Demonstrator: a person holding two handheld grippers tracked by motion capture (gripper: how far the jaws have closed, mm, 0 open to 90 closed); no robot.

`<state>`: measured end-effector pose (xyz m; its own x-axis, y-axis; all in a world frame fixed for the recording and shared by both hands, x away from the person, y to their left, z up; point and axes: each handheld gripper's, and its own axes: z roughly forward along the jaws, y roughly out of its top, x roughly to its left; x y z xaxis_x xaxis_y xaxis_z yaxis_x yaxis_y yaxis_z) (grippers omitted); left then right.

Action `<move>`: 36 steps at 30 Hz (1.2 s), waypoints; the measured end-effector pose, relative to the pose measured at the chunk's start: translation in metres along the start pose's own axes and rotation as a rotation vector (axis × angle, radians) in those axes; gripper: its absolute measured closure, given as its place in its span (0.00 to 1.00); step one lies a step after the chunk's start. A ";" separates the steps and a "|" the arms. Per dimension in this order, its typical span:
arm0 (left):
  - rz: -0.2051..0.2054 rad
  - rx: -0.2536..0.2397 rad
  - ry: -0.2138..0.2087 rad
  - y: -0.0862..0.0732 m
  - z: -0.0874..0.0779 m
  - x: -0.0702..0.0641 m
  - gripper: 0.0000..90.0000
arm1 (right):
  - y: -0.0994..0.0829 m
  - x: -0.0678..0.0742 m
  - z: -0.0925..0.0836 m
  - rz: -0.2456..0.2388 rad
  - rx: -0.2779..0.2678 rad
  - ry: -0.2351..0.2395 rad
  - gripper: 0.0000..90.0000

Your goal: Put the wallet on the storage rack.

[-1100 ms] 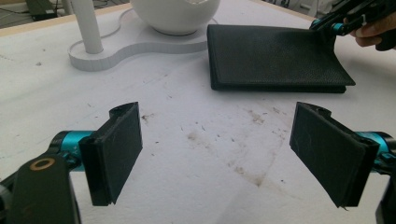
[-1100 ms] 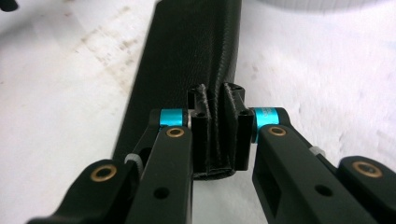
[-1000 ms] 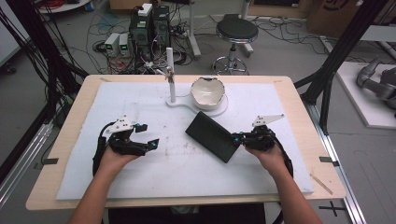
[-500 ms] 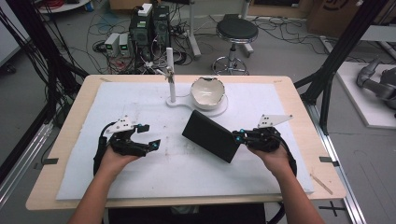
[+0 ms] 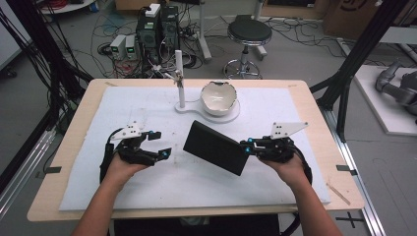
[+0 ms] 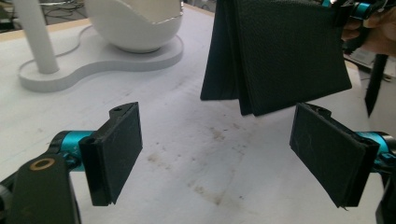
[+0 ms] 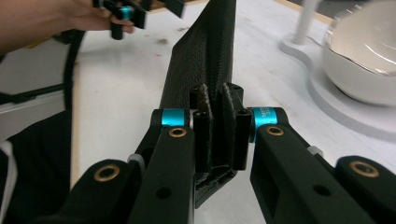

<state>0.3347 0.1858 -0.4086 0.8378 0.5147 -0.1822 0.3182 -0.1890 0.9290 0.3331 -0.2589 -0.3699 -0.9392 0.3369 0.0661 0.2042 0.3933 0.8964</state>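
A flat black fabric pouch (image 5: 216,146) hangs lifted off the white mat, tilted, with my right gripper (image 5: 251,146) shut on its right edge. Seen along the right gripper's jaws, the pouch (image 7: 201,60) stands on edge, pinched between the two pads at my right gripper (image 7: 218,135). My left gripper (image 5: 162,147) rests near the mat at the left, open, with nothing between its fingers. From the left gripper view the pouch (image 6: 275,51) hangs beyond the wide-apart pads of my left gripper (image 6: 229,154), apart from them.
A white cracked bowl (image 5: 218,96) sits on a white base (image 5: 196,108) with an upright post (image 5: 180,78) at the back middle of the mat (image 5: 147,182). The wooden table edge (image 5: 339,196) frames the mat.
My right gripper has risen with the pouch, lifting it off the mat and tilting it. The left gripper has stayed where it was.
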 end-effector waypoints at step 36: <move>0.126 0.103 -0.196 0.040 0.010 -0.036 0.82 | -0.012 0.002 0.011 0.078 -0.109 -0.067 0.43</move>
<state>0.3222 0.1513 -0.3683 0.9405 0.3117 -0.1354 0.2411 -0.3310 0.9123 0.3321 -0.2537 -0.3855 -0.9006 0.4202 0.1115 0.2413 0.2698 0.9322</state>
